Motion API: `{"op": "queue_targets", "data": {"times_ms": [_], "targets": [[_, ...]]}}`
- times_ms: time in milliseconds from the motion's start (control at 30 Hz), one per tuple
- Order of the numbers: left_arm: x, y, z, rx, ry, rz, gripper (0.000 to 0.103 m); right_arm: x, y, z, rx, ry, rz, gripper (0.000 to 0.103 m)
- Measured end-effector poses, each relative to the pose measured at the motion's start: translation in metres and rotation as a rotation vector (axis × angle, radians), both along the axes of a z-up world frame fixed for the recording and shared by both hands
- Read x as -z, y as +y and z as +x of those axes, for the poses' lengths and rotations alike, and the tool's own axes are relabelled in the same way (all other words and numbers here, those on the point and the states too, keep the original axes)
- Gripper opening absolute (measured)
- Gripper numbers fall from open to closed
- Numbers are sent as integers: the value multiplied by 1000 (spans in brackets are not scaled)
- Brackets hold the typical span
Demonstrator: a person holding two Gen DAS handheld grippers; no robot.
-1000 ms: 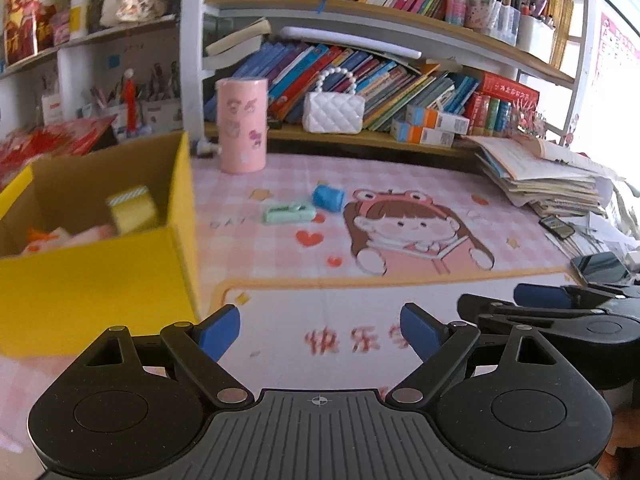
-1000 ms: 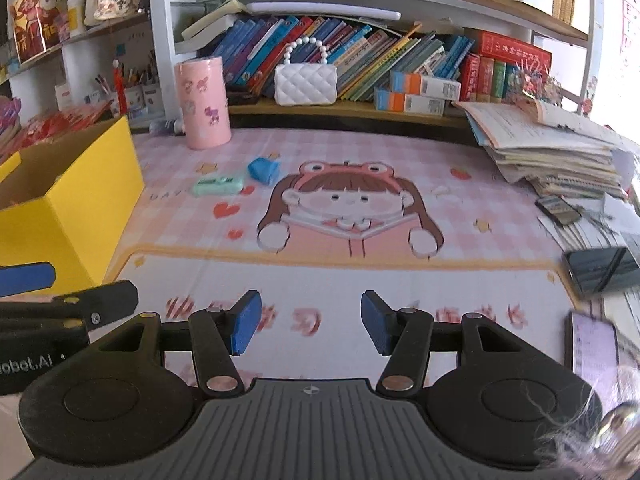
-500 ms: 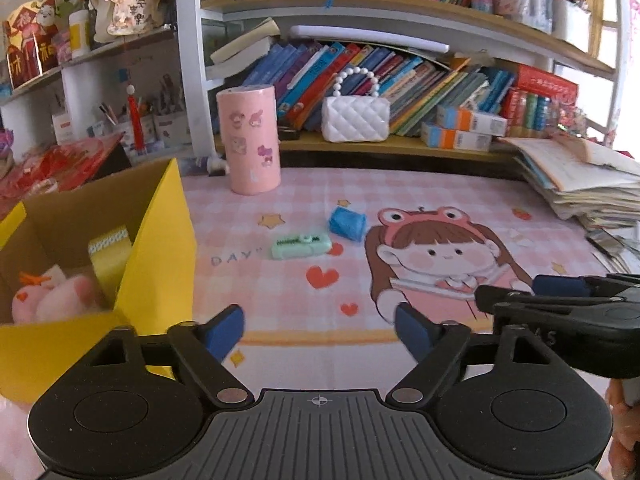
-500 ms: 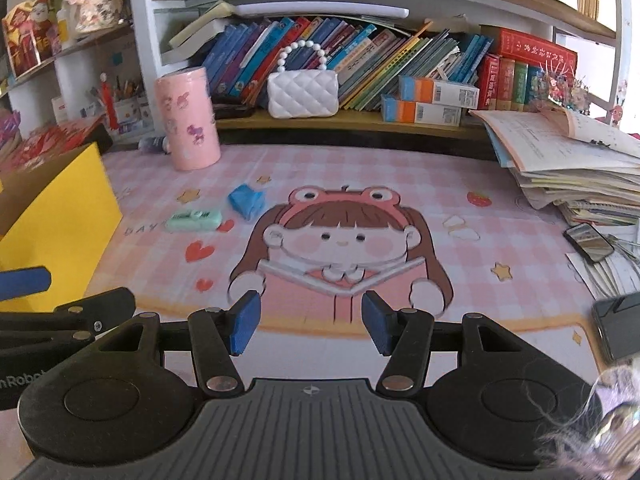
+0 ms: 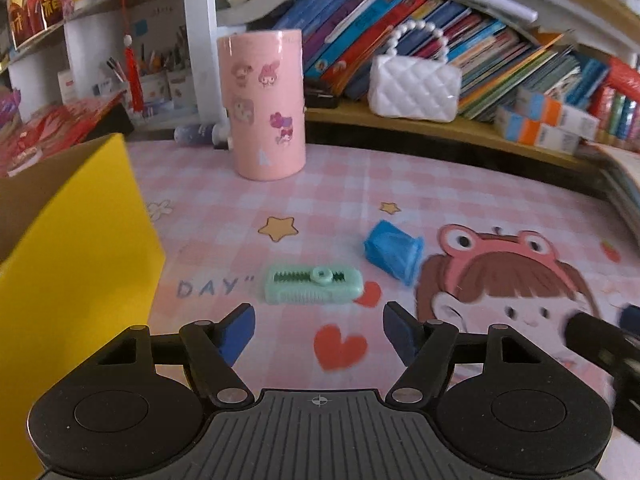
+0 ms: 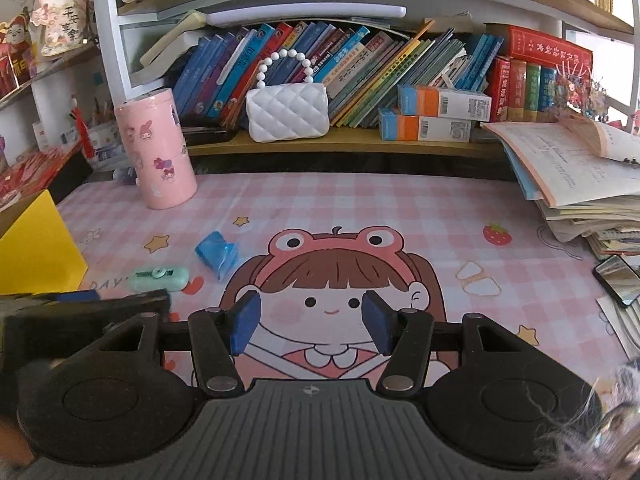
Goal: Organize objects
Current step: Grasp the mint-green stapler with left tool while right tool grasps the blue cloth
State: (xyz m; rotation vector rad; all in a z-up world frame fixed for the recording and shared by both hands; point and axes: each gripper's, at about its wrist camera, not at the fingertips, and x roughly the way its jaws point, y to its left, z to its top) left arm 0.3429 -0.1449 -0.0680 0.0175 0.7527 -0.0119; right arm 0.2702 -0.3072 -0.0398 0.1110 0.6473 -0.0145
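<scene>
On right view only: book stack point(image 6: 580, 184); left gripper point(image 5: 318, 332) jaws closing, unclenched, empty; right gripper point(image 6: 310, 322) jaws apart, empty.

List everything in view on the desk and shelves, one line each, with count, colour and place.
eraser: one, mint green, flat on the mat just ahead of the left claw
blue packet: one, blue, on the mat to the right of the eraser and a little farther back
pink can: one, pink with stickers, upright at the back of the mat
yellow box: one, yellow outside and brown inside, at the left edge of the mat
mat: one, pink check with a cartoon girl, covering the desk
white purse: one, white quilted with a bead handle, on the low shelf
books: many, mostly blue, leaning on the shelf behind the purse
paper stack: one, pale, at the right of the desk
left claw: one, black with blue pads, open, has just been closing, nothing between the pads
right claw: one, black with blue pads, open, empty
</scene>
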Motion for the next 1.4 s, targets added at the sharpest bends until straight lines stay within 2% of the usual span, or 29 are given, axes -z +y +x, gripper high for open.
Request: {"op": "queue_targets", "data": {"times_ms": [233, 333, 367, 400, 467, 767, 900, 1000, 1200, 1400], "targets": [[17, -8, 32, -2, 24, 38, 73, 6, -7, 8, -18, 18, -2, 54], [21, -8, 39, -4, 32, 37, 70, 9, -10, 10, -22, 25, -2, 54], [21, -8, 38, -1, 26, 31, 62, 9, -10, 10, -24, 27, -2, 54], [21, -7, 38, 10, 21, 18, 43, 10, -11, 11, -24, 29, -2, 54], [18, -8, 36, 28, 21, 21, 24, 11, -10, 12, -25, 30, -3, 54], [1, 7, 10, 67, -24, -4, 22, 15, 4, 30, -65, 24, -1, 54], [-19, 13, -7, 51, -71, -48, 22, 13, 12, 36, -89, 12, 10, 54], [-38, 25, -28, 35, -102, -71, 22, 17, 22, 49, -152, 12, 9, 55], [-62, 54, -69, -12, -120, -104, 22, 40, 55, 87, -250, 20, -56, 55], [-71, 76, -106, -60, -106, -142, 22, 56, 82, 117, -337, 12, -160, 54]]}}
